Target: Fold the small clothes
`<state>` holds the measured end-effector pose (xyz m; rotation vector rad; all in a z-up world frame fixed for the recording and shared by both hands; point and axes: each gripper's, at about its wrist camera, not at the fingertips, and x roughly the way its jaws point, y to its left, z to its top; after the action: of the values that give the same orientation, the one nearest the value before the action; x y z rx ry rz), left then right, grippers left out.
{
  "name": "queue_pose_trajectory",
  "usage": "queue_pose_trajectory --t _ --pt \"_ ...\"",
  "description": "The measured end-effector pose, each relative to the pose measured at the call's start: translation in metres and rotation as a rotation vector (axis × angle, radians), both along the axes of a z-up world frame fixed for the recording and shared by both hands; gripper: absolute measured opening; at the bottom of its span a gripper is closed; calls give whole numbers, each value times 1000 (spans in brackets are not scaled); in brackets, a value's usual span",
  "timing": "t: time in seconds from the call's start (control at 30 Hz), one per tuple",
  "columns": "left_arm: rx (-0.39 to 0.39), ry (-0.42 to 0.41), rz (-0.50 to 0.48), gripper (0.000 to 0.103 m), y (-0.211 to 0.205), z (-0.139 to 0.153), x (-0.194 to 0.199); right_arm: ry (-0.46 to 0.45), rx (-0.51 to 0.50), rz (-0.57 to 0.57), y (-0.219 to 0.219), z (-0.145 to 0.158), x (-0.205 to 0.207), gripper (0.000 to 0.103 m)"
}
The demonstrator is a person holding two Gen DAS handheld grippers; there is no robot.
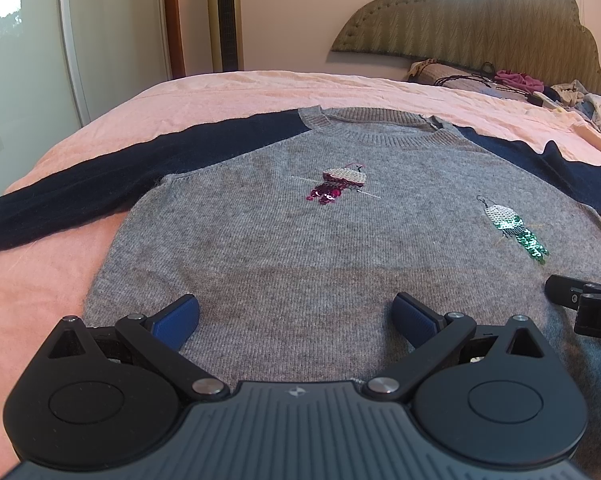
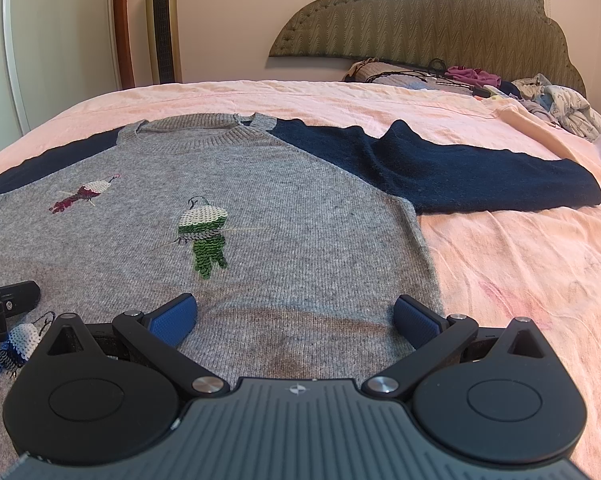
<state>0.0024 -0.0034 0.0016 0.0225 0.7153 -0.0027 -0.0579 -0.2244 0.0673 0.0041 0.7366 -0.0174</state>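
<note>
A small grey knit sweater (image 1: 300,248) with navy sleeves lies flat, front up, on a pink bed; it also shows in the right wrist view (image 2: 260,216). It has sequin birds: a red one (image 1: 340,184) and a green one (image 2: 204,236). The left sleeve (image 1: 80,188) and right sleeve (image 2: 480,176) are spread out sideways. My left gripper (image 1: 296,316) is open and empty over the lower left part of the body. My right gripper (image 2: 296,316) is open and empty over the lower right part, near the side edge. Part of the right gripper shows in the left wrist view (image 1: 580,300).
The pink bedsheet (image 2: 520,264) extends right and behind the sweater. A pile of clothes and cables (image 2: 500,84) lies by the padded headboard (image 2: 420,16). A tower fan (image 2: 162,20) and a wardrobe door (image 1: 20,48) stand beyond the bed's far left.
</note>
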Motion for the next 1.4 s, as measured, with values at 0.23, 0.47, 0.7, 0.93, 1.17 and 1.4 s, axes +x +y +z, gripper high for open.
queue_pose_trajectory --t 0.23,0.47,0.7,0.93,1.17,1.4 --pt "0 0 0 103 0 0 0 0 0 0 0 0 0 103" --pt "0 0 0 103 0 0 0 2 0 3 1 -1 2 103" --pt "-1 -1 0 103 0 0 0 2 0 3 1 -1 2 103" --pt "-1 -1 0 103 0 0 0 5 7 9 -1 -1 1 103" --pt "-1 -1 0 103 0 0 0 -7 174 52 -35 17 12 103" --pt "-2 -1 0 103 0 0 0 -124 570 -253 -190 35 55 103"
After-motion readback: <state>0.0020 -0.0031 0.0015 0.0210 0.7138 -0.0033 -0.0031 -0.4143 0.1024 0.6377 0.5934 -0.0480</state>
